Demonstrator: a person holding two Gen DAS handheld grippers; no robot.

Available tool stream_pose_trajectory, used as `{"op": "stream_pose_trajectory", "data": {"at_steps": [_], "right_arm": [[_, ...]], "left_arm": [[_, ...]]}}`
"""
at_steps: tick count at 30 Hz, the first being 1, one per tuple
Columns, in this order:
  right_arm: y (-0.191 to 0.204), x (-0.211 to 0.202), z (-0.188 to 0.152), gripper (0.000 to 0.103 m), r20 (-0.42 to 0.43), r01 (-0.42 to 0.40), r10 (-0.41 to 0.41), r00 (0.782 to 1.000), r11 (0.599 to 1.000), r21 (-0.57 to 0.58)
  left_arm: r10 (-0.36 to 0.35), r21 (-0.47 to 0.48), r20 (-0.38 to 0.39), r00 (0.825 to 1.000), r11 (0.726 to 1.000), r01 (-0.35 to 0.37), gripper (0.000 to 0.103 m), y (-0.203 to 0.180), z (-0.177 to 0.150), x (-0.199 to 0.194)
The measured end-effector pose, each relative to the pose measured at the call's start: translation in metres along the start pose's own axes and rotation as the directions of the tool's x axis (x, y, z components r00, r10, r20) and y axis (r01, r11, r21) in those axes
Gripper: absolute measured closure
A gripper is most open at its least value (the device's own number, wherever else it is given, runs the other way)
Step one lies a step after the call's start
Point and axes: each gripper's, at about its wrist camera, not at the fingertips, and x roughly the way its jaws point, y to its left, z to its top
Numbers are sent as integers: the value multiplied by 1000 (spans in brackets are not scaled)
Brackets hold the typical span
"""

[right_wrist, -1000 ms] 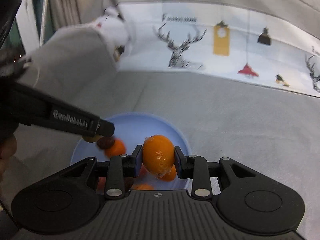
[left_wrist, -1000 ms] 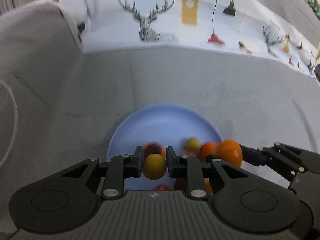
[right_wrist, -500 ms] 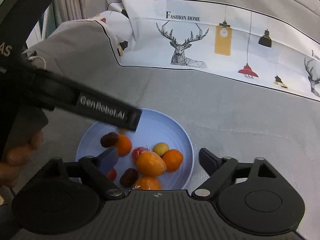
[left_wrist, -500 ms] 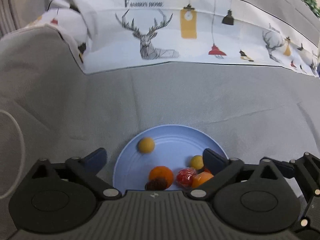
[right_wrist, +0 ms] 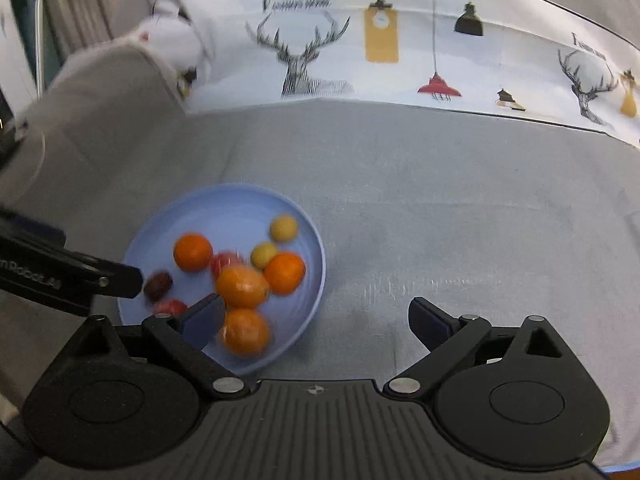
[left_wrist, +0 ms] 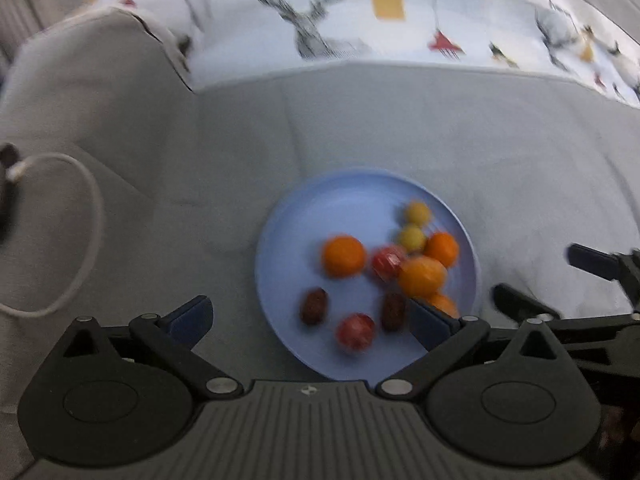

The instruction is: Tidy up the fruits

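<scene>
A light blue plate (left_wrist: 320, 208) (right_wrist: 224, 208) lies on the grey cloth and holds several fruits. Among them are oranges (left_wrist: 343, 256) (right_wrist: 242, 286), two small yellow fruits (left_wrist: 418, 213) (right_wrist: 284, 228), red ones (left_wrist: 355, 332) and dark dates (left_wrist: 314, 306). My left gripper (left_wrist: 310, 318) hangs open above the plate's near edge with nothing between its fingers. My right gripper (right_wrist: 317, 317) is over the plate's right edge. Its jaws are still opening and hold nothing. Each gripper's black fingers (left_wrist: 520, 300) (right_wrist: 100, 276) show in the other's view.
A white cloth printed with deer and lamps (right_wrist: 380, 48) runs along the back. A white cord loop (left_wrist: 80, 240) lies on the grey cover at the left. Grey cloth (right_wrist: 460, 220) stretches to the right of the plate.
Both grippers opened and let go: the yellow fruit and the orange now lie on the plate. Both grippers have drawn back, so more of the plate shows.
</scene>
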Motion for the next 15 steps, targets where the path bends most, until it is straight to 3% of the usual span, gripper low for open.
{"op": "stream_pose_trajectory", "data": {"at_steps": [2, 5, 9, 12, 15], "right_arm": [[-2, 0, -2, 5, 1, 35, -35, 999, 999, -4], [-4, -4, 0, 5, -51, 35, -36, 998, 999, -17], [-1, -3, -1, 4, -28, 2, -4, 1000, 998, -64], [-4, 1, -6, 4, -26, 2, -3, 1000, 999, -47], [-7, -8, -13, 4, -52, 30, -33, 998, 997, -69]], "left_arm": [[25, -5, 9, 1000, 1000, -25, 0, -2, 5, 1], [-32, 46, -33, 999, 998, 33, 0, -8, 11, 3], [41, 124, -47, 998, 992, -35, 0, -14, 7, 3], [78, 70, -29, 997, 995, -76, 0, -11, 0, 4], [19, 49, -102, 995, 999, -14, 0, -14, -6, 13]]}}
